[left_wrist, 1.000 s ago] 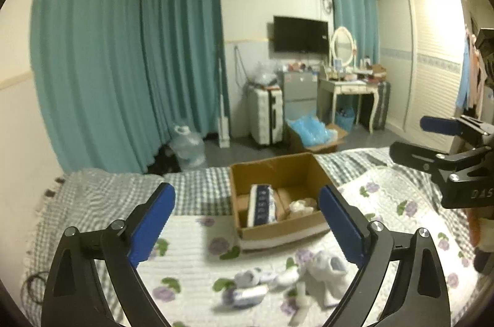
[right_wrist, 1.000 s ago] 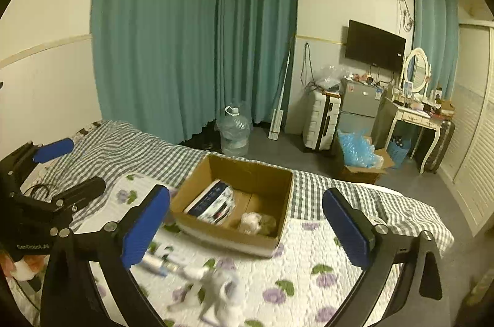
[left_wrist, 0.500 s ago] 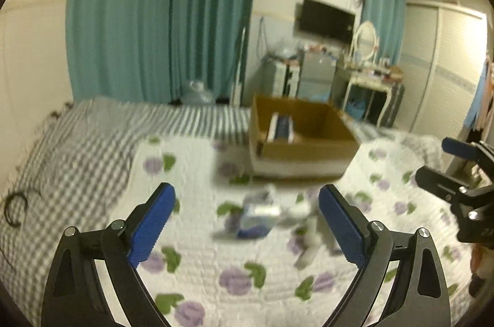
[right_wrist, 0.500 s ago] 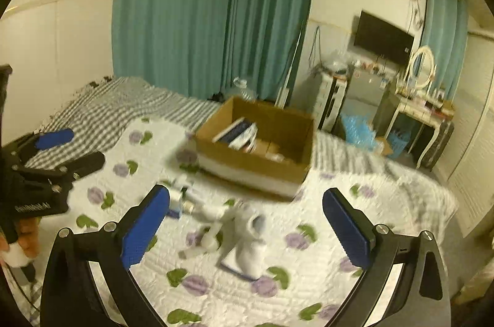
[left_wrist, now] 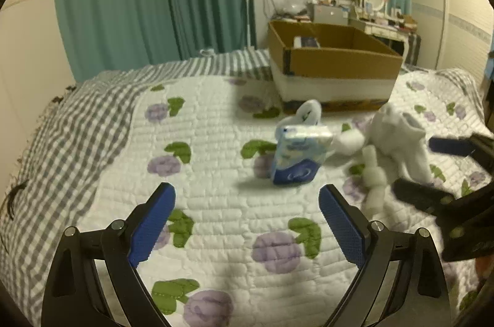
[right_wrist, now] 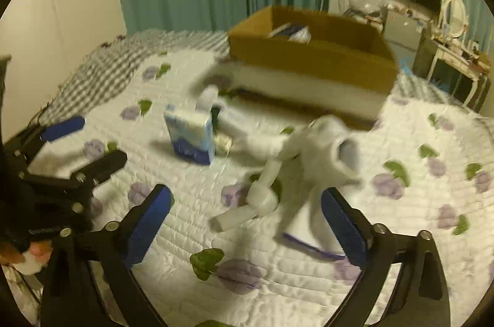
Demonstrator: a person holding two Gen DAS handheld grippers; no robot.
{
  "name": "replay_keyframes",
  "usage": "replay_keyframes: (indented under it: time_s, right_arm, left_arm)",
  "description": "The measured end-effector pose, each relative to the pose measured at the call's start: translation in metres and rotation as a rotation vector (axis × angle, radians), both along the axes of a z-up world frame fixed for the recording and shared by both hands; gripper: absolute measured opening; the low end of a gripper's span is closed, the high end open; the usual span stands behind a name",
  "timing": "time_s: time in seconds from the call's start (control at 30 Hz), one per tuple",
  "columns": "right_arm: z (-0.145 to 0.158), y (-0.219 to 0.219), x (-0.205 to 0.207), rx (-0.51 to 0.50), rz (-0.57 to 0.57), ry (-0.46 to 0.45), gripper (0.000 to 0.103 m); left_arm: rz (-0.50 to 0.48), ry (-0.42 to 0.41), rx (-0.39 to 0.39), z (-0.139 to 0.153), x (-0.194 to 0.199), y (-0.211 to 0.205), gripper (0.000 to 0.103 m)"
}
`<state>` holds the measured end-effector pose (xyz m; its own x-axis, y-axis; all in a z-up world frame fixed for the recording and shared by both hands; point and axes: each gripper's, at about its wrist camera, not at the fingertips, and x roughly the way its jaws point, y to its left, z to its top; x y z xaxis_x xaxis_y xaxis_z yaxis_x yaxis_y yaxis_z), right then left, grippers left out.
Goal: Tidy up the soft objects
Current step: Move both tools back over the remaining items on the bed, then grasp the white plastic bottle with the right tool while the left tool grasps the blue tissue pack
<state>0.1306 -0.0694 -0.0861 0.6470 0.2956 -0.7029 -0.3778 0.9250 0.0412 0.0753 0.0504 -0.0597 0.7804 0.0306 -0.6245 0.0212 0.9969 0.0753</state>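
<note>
Reaching down toward loose soft things on the white quilted bedspread with purple flowers and green leaves [left_wrist: 216, 216]; approach step, nothing picked up yet. Left gripper [left_wrist: 247, 214] with blue pads spread wide, empty, aimed at the blue-and-white soft tissue pack [left_wrist: 298, 155] standing just beyond its fingertips. Right gripper [right_wrist: 247, 214] also wide, jaws closing slightly, nothing pressed between the pads; hovered over the heap of white socks [right_wrist: 296, 160], the nearest white sock roll [right_wrist: 262, 199] lying between its fingers and a little ahead. Same heap seen from the left wrist, right of the tissue pack and close against it [left_wrist: 392, 142], with the right gripper [left_wrist: 432, 169] coming in from the right edge. Open brown cardboard box with a white band round its base [left_wrist: 333, 64] sat at the far side of the bed, behind the heap, already holding a dark-and-white packet; other contents too blurred to tell.

Judged as the start of a pick: most of the sorting apparently left to do. Next move likely called for lowering each gripper until an item sat squarely between the pads, closing gently enough not to drag the quilt, then carrying it to the far box. Tangled socks possibly lifting together; separation perhaps needed.
</note>
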Motion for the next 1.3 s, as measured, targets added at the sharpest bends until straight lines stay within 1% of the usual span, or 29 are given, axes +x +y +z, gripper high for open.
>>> replay_keyframes:
  time_s: [0.1, 0.13, 0.17, 0.2, 0.23, 0.27, 0.3, 0.37, 0.43, 0.53, 0.57, 0.63, 0.73, 0.87, 0.9, 0.93, 0.97, 1.0, 1.03, 1.07, 1.17, 1.3]
  right_arm:
    - [-0.023, 0.01, 0.015, -0.028, 0.024, 0.04, 0.083]
    - [-0.032, 0.012, 0.022, -0.04, 0.024, 0.061, 0.073]
    - [-0.04, 0.013, 0.028, -0.04, 0.025, 0.083, 0.067]
    - [-0.046, 0.014, 0.034, -0.038, 0.026, 0.102, 0.066]
    - [-0.053, 0.015, 0.04, -0.039, 0.029, 0.122, 0.061]
    - [-0.056, 0.016, 0.044, -0.047, 0.029, 0.129, 0.053]
    - [-0.058, 0.017, 0.046, -0.059, 0.024, 0.128, 0.051]
    - [-0.057, 0.014, 0.049, -0.075, 0.001, 0.115, 0.026]
    - [-0.051, 0.008, 0.047, -0.058, -0.004, 0.101, 0.026]
    - [-0.032, 0.001, 0.044, -0.048, -0.002, 0.059, 0.026]
    - [-0.025, 0.0, 0.045, -0.039, 0.002, 0.05, 0.026]
    - [-0.008, -0.005, 0.049, -0.027, 0.002, 0.021, 0.026]
    - [0.008, -0.014, 0.054, -0.02, -0.007, -0.01, 0.026]
    - [0.013, -0.023, 0.062, -0.003, -0.023, -0.02, 0.026]
    - [0.012, -0.025, 0.064, 0.004, -0.029, -0.02, 0.026]
    - [0.011, -0.026, 0.065, 0.006, -0.033, -0.019, 0.026]
    - [0.009, -0.027, 0.067, 0.005, -0.035, -0.015, 0.026]
    - [0.008, -0.028, 0.069, 0.002, -0.035, -0.012, 0.026]
    - [0.006, -0.027, 0.07, -0.005, -0.033, -0.009, 0.026]
    - [0.006, -0.026, 0.07, -0.011, -0.031, -0.011, 0.026]
    - [0.007, -0.026, 0.069, -0.016, -0.031, -0.021, 0.026]
    - [0.013, -0.028, 0.062, -0.009, -0.033, -0.032, 0.026]
  left_arm:
    - [-0.005, 0.02, 0.006, -0.006, 0.006, 0.0, 0.096]
    - [-0.009, 0.026, 0.003, -0.008, 0.008, -0.001, 0.096]
    - [-0.014, 0.034, 0.001, -0.01, 0.01, -0.002, 0.096]
    - [-0.016, 0.038, 0.002, -0.012, 0.012, -0.003, 0.096]
    - [-0.019, 0.042, 0.006, -0.014, 0.013, -0.004, 0.096]
    - [-0.022, 0.045, 0.011, -0.015, 0.014, -0.005, 0.096]
    - [-0.025, 0.046, 0.017, -0.017, 0.016, -0.007, 0.096]
    - [-0.033, 0.049, 0.023, -0.018, 0.017, -0.01, 0.096]
    - [-0.04, 0.051, 0.022, -0.019, 0.018, -0.013, 0.096]
    - [-0.049, 0.063, 0.001, -0.017, 0.022, -0.018, 0.096]
    - [-0.056, 0.058, -0.015, -0.013, 0.025, -0.021, 0.096]
    - [-0.06, 0.05, -0.022, -0.007, 0.033, -0.028, 0.096]
    - [-0.059, 0.048, -0.04, -0.005, 0.047, -0.036, 0.096]
    - [-0.043, 0.064, -0.032, -0.015, 0.065, -0.042, 0.094]
    - [-0.036, 0.067, -0.04, -0.018, 0.069, -0.041, 0.092]
    - [-0.036, 0.07, -0.056, -0.021, 0.072, -0.04, 0.079]
    - [-0.036, 0.071, -0.073, -0.023, 0.075, -0.04, 0.073]
    - [-0.041, 0.075, -0.089, -0.025, 0.078, -0.039, 0.062]
    - [-0.051, 0.084, -0.095, -0.027, 0.08, -0.04, 0.057]
    - [-0.065, 0.097, -0.091, -0.03, 0.082, -0.041, 0.054]
    - [-0.08, 0.103, -0.065, -0.033, 0.08, -0.045, 0.052]
    - [-0.096, 0.086, -0.094, -0.024, 0.071, -0.043, 0.051]
